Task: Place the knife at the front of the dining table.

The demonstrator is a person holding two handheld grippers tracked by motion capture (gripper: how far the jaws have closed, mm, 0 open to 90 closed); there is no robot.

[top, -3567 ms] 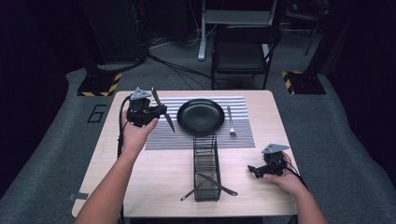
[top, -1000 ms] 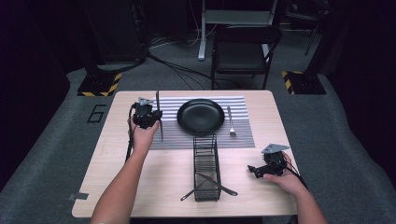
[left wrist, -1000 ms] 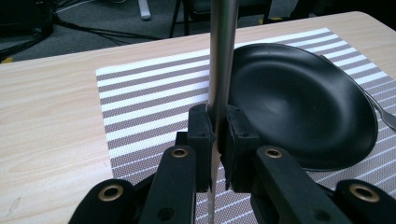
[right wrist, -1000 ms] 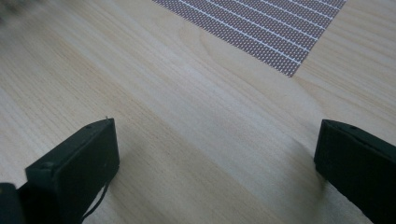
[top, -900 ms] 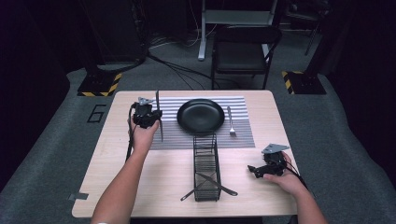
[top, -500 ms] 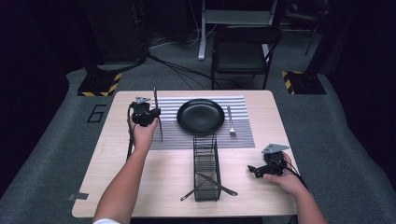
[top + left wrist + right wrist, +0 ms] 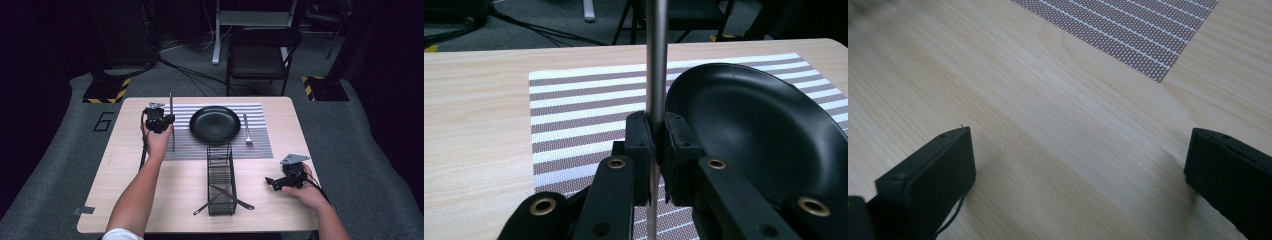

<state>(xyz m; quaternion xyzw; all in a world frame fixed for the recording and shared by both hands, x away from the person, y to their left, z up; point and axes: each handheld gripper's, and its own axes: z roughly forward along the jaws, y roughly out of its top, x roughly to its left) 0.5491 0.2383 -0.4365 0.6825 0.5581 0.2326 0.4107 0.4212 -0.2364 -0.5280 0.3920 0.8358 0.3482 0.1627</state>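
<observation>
High view: a wooden table (image 7: 150, 200) carries a striped placemat (image 7: 260, 142) with a black plate (image 7: 215, 124) in its middle and a fork (image 7: 246, 131) lying to the right of the plate. The left gripper (image 7: 159, 120) is over the left edge of the placemat and its jaws are closed on a thin metal utensil (image 7: 171, 120), which stands almost upright; I cannot tell which kind of utensil it is. Left gripper view gives the same: the 2 jaws clamp the metal shaft (image 7: 656, 65), and the plate (image 7: 749, 125) is just beside it, on the right. A black wire basket (image 7: 220, 177) stands near the table's front edge, with 2 utensils (image 7: 225, 196) crossed in its lower end. The right gripper (image 7: 285, 179) rests low at the table's right front side. Right gripper view: its jaws stand wide apart with nothing between them, over bare wood near a corner of the placemat (image 7: 1128, 30).
</observation>
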